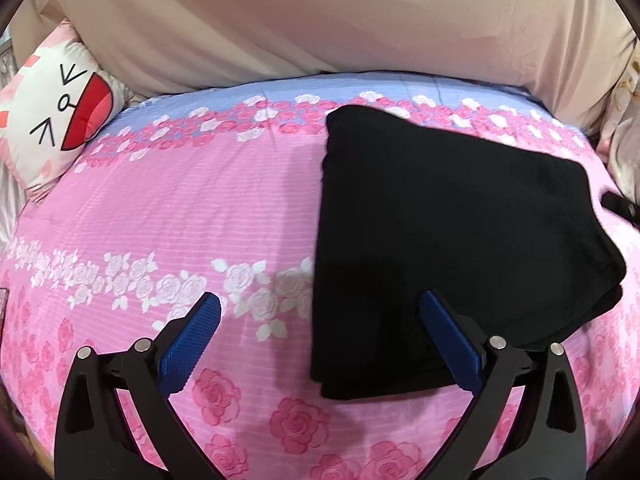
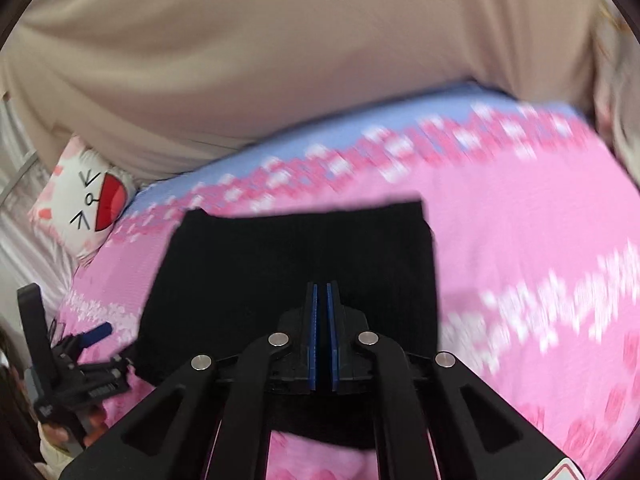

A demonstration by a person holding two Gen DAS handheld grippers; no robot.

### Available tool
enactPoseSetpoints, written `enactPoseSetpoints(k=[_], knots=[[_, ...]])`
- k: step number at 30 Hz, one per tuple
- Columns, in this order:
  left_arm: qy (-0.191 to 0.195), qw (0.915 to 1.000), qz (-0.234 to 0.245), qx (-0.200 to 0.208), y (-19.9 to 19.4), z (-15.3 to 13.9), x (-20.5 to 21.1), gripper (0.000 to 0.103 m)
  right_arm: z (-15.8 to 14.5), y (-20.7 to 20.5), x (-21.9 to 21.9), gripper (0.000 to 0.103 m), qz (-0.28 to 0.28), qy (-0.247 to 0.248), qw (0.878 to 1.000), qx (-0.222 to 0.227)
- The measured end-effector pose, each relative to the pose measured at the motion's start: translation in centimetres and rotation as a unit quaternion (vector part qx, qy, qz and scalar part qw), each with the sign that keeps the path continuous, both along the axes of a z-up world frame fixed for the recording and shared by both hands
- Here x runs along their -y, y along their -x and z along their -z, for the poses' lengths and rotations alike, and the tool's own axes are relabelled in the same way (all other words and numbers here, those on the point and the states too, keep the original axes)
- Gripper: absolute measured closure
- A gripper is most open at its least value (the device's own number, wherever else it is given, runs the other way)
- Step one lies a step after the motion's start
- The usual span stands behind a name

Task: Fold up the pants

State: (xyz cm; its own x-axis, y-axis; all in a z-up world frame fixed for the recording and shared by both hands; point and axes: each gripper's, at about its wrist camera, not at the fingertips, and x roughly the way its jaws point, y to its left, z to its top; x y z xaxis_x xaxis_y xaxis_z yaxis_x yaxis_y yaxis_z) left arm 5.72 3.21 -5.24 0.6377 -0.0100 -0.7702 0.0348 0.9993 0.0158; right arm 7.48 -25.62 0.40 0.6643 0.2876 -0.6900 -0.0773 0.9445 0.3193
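The black pants (image 1: 452,240) lie folded into a compact rectangle on the pink floral bedspread (image 1: 180,208). My left gripper (image 1: 320,300) is open, above the near left corner of the pants; its right finger is over the fabric, its left over the bedspread. In the right wrist view the pants (image 2: 280,264) lie under my right gripper (image 2: 322,288), whose blue pads (image 2: 313,320) are closed together with nothing visibly between them. The left gripper also shows in the right wrist view (image 2: 96,332), at the pants' left edge.
A white and pink cartoon-face pillow (image 1: 52,120) lies at the bed's far left. A beige curtain or sheet (image 1: 320,20) hangs behind the bed. A pale cloth (image 1: 624,152) bunches at the right edge. The right wrist view is motion-blurred.
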Motion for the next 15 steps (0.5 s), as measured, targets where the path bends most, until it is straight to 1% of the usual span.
enactPoseSetpoints(k=[2,3,5,6,8,9,10,11,12,13,15], knots=[[0.004,0.9999,0.009,0.011,0.0,-0.7,0.5,0.005,-0.6,-1.8,-1.1,0.098,-0.006,0.021,1.0,0.005],[0.004,0.9996,0.018,0.024,0.2,-1.3,0.9,0.005,-0.7,-2.5,-1.3,0.098,-0.005,0.027,1.0,0.006],[0.002,0.9986,0.03,0.043,0.2,-2.0,1.4,0.005,-0.7,-4.2,-1.6,0.098,-0.006,0.023,1.0,0.005],[-0.005,0.9984,0.034,0.045,-0.1,-1.9,1.7,0.005,-0.6,-5.2,-1.6,0.098,-0.006,0.02,1.0,0.001],[-0.01,0.9989,0.033,0.033,-1.0,-1.1,1.9,0.005,0.4,-7.0,-1.2,0.099,0.01,0.033,0.999,-0.01],[-0.009,0.9993,0.032,0.019,-1.7,-0.3,1.8,0.005,1.7,-8.3,-0.7,0.103,0.024,0.048,0.998,-0.028],[-0.008,0.9994,0.032,0.007,-2.2,0.4,1.8,0.005,2.8,-9.2,-0.1,0.103,0.036,0.059,0.997,-0.047],[-0.006,0.9995,0.032,-0.004,-2.6,1.1,1.7,0.005,4.2,-10.1,0.7,0.103,0.045,0.055,0.995,-0.066],[0.009,0.9993,0.034,-0.013,-3.0,1.9,1.5,0.005,4.9,-10.5,1.8,0.103,0.052,0.021,0.996,-0.066],[0.017,0.9992,0.034,-0.016,-3.0,2.2,1.2,0.005,4.8,-10.4,2.5,0.103,0.056,-0.005,0.996,-0.071],[0.041,0.9984,0.031,-0.022,-3.1,2.3,0.5,0.005,3.5,-9.9,2.7,0.103,0.065,-0.017,0.995,-0.07]])
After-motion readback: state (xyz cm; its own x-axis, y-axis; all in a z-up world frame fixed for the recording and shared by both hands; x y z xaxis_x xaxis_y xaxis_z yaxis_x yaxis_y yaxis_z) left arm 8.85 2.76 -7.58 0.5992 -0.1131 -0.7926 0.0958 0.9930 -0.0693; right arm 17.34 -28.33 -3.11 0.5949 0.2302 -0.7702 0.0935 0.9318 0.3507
